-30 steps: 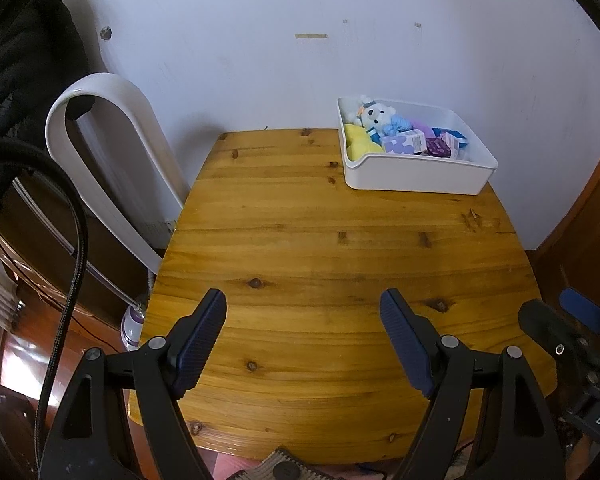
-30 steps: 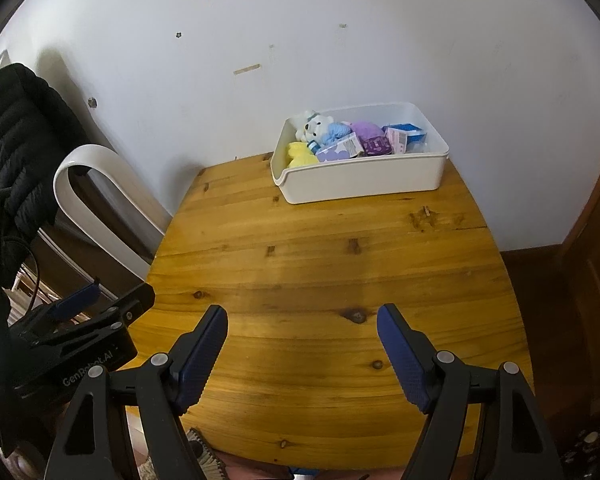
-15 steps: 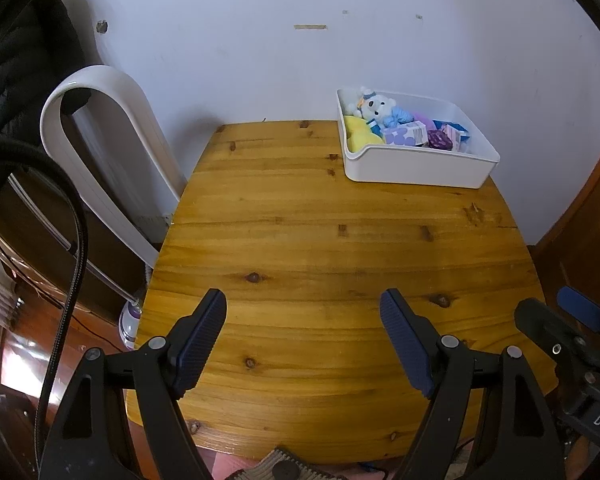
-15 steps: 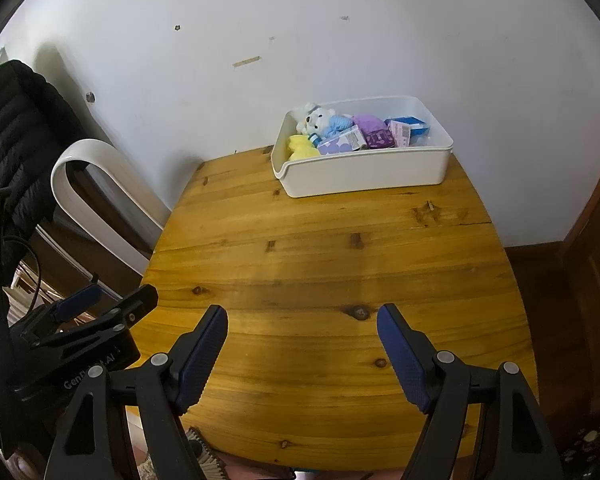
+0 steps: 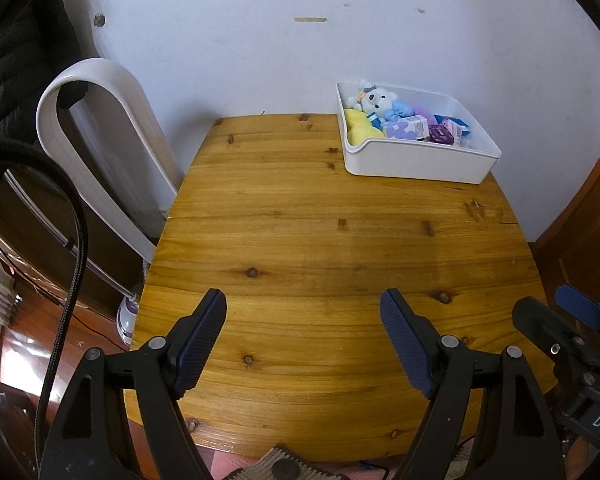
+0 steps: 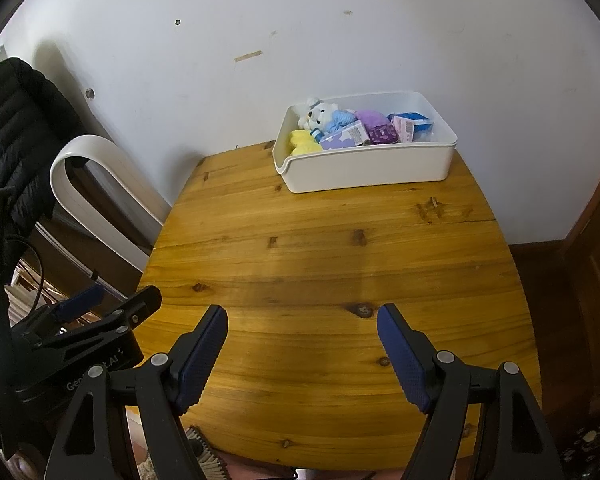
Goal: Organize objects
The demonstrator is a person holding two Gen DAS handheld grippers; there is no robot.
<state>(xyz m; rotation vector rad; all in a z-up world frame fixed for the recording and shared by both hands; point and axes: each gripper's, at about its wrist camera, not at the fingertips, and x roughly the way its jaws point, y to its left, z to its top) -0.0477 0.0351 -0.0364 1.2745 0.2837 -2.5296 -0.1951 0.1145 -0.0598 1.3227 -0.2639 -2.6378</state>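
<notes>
White bin (image 6: 364, 168) wall hides lower halves of its toys (image 6: 340, 128).

Bench (image 5: 340, 240): honey-yellow pine, dark knots, plank grain. White bin (image 5: 420, 160) at 1 o'clock. Inside it: white plush bear (image 5: 380, 100) with pale blue body, yellow plush (image 5: 360, 126), lilac-and-white carton (image 5: 406, 128), dark purple packet (image 5: 440, 133), pink box (image 6: 404, 128). Left gripper (image 5: 303, 338): black frame, navy ribbed fingers (image 5: 202, 340). Wall (image 6: 340, 20): off-white, scuffed.
</notes>
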